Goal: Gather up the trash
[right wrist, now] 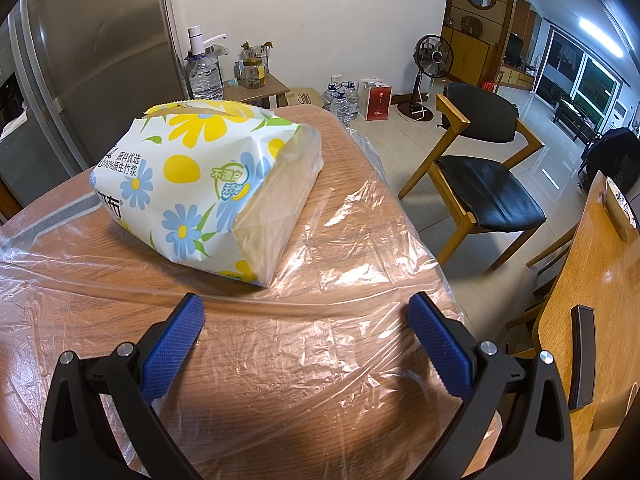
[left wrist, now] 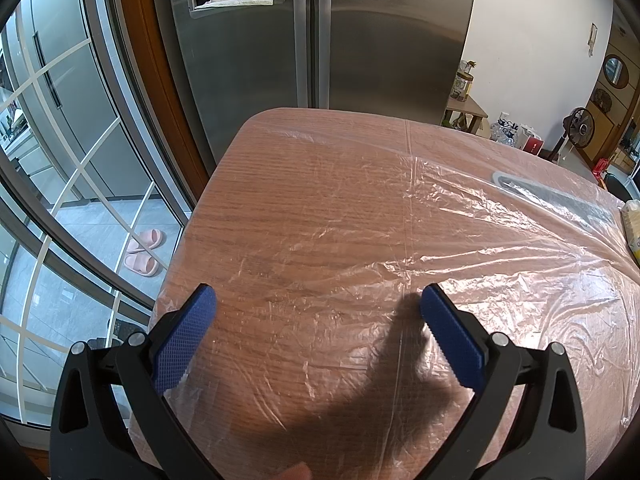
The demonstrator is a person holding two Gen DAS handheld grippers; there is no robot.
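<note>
A thin clear plastic sheet [left wrist: 460, 240] lies crumpled over a wooden table [left wrist: 288, 168]; it also shows in the right wrist view [right wrist: 340, 248]. A flowered tissue pack [right wrist: 200, 184] rests on the sheet, its edge at the far right of the left wrist view [left wrist: 632, 224]. My left gripper [left wrist: 318, 300] is open and empty above the table's near left part. My right gripper [right wrist: 306, 308] is open and empty just in front of the tissue pack, above a raised fold of the sheet.
A steel fridge [left wrist: 320, 32] stands behind the table, and a glass door [left wrist: 60, 160] is at left. A black-seated wooden chair [right wrist: 480, 176] stands right of the table. A second wooden table [right wrist: 592, 280] with a black remote [right wrist: 582, 360] is at far right.
</note>
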